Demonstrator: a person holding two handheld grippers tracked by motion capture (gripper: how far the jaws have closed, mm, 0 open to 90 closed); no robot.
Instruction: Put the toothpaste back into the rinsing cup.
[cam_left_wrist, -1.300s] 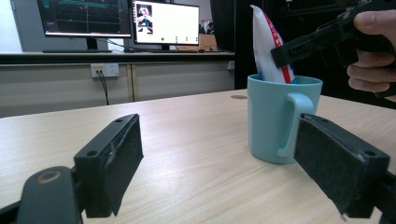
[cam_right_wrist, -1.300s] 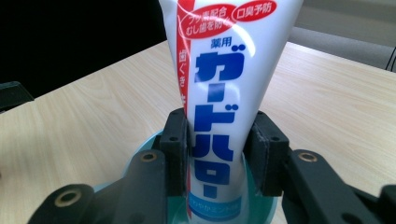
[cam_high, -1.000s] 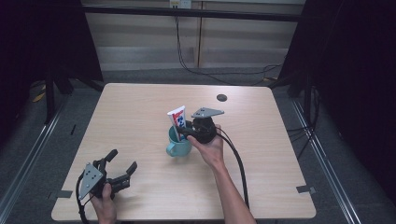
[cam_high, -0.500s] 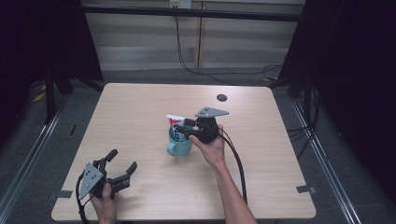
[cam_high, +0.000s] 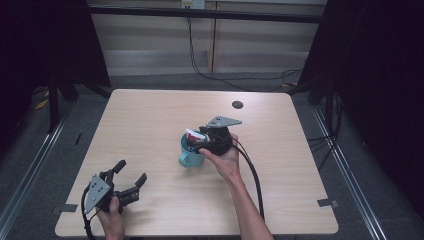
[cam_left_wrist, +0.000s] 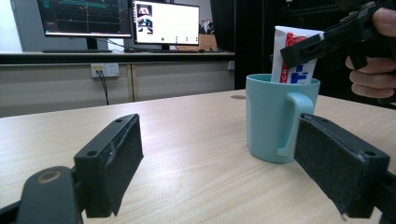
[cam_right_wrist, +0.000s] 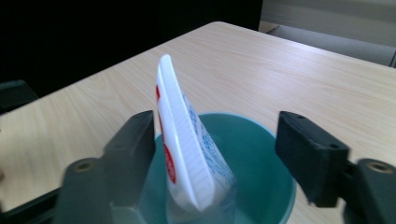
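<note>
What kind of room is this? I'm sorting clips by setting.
Probably a lab or recording workspace: monitors on a back counter, a bare wooden table ringed by dark curtains, and cables along the floor.

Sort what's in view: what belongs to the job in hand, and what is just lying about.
In the job:
- teal mug
- toothpaste tube, standing in the mug
- right tool, open around the tube

Lying about:
- left tool, open, low at the table's near left
- dark round spot on the table
- monitors behind

The right tongs (cam_high: 199, 141) have lowered the toothpaste tube (cam_high: 195, 135) into the teal mug (cam_high: 189, 156) and opened.
</note>
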